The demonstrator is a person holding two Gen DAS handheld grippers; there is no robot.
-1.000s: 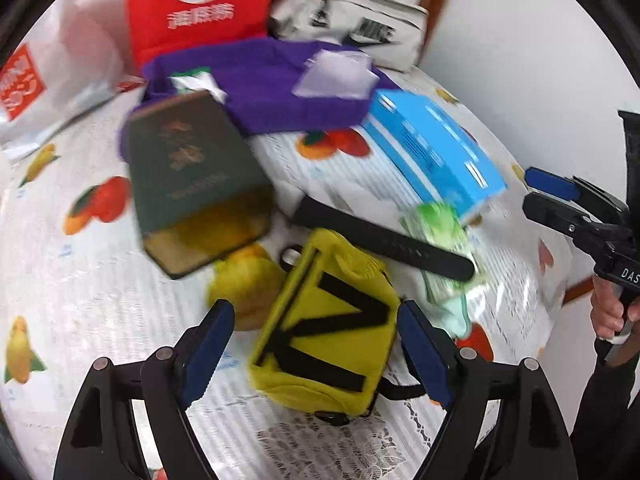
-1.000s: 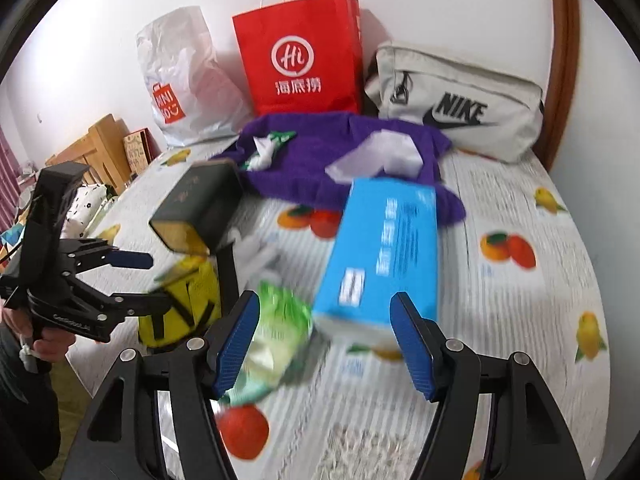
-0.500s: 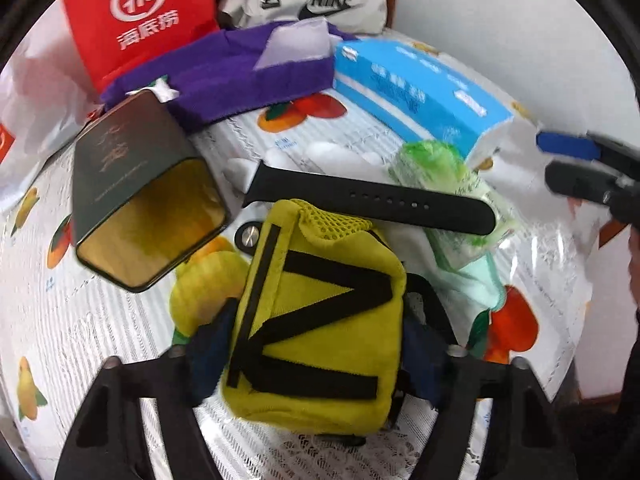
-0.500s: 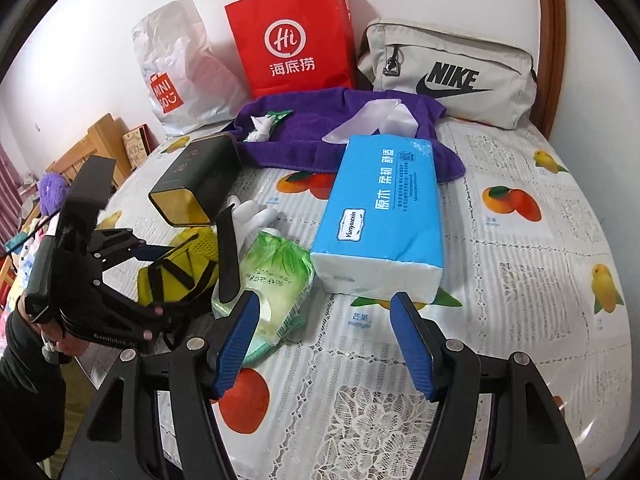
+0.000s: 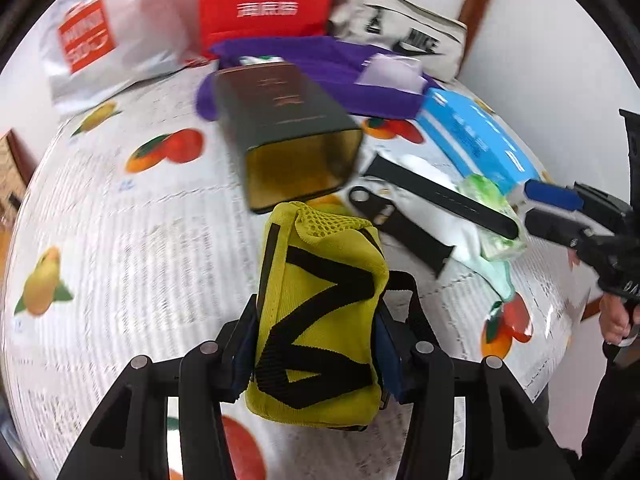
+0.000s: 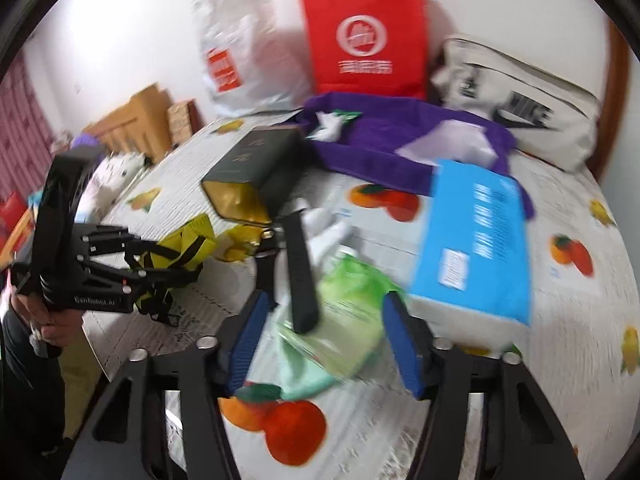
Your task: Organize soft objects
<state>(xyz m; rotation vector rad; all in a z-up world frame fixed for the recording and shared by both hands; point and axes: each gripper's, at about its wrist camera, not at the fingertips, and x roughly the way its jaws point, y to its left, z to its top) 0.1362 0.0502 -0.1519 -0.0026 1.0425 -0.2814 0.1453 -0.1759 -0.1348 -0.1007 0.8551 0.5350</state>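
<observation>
Gripping the yellow pouch (image 5: pixel 320 320), the left tool (image 5: pixel 316 356) is clamped; right tool (image 6: pixel 328 344) gapes over green packet (image 6: pixel 348 312).

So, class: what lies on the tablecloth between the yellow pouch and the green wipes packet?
Black watch straps over something white, seen best in the left wrist view, between the yellow pouch and the green wipes packet.

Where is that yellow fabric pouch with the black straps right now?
The yellow fabric pouch with black straps is clamped in the left gripper, just in front of the dark green box.
</observation>
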